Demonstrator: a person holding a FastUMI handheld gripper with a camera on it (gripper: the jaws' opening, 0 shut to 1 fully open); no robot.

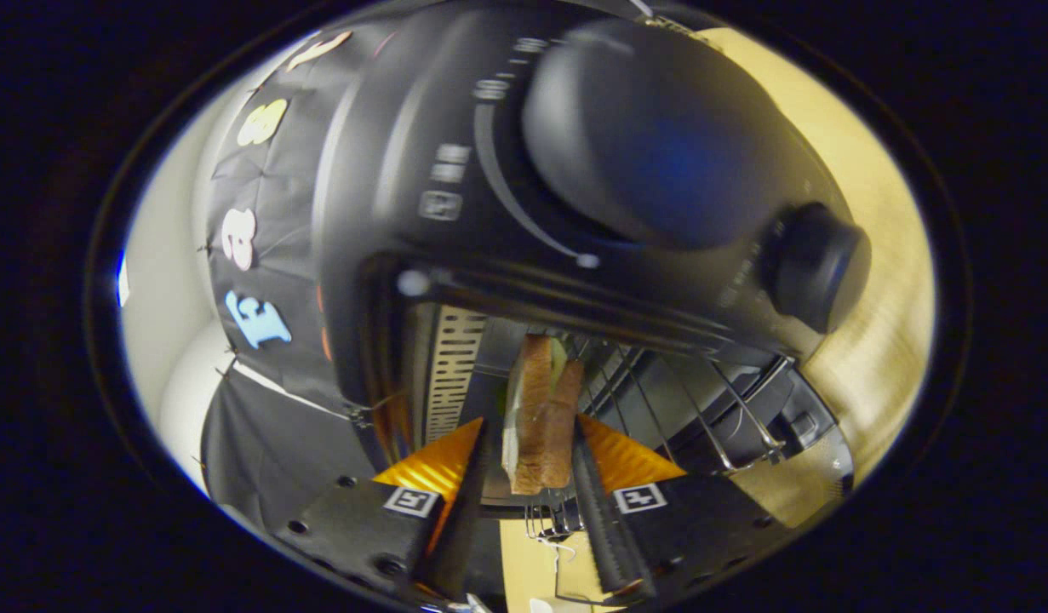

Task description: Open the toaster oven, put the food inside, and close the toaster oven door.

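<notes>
**Sandwich held at the oven mouth**

The sandwich [542, 417] is pinched edge-on between both fingers of the gripper [536, 464]. It is held at the open mouth of the toaster oven [421, 170], over the wire rack [702, 409]. Two knobs [660, 136] are seen close above. The oven stands on a wooden table [873, 340].

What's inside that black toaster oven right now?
Inside the toaster oven there is a wire rack and a slotted metal side wall. A sandwich, held between the gripper fingers, reaches into the opening. The sandwich and the oven's front hide the deeper cavity.
</notes>
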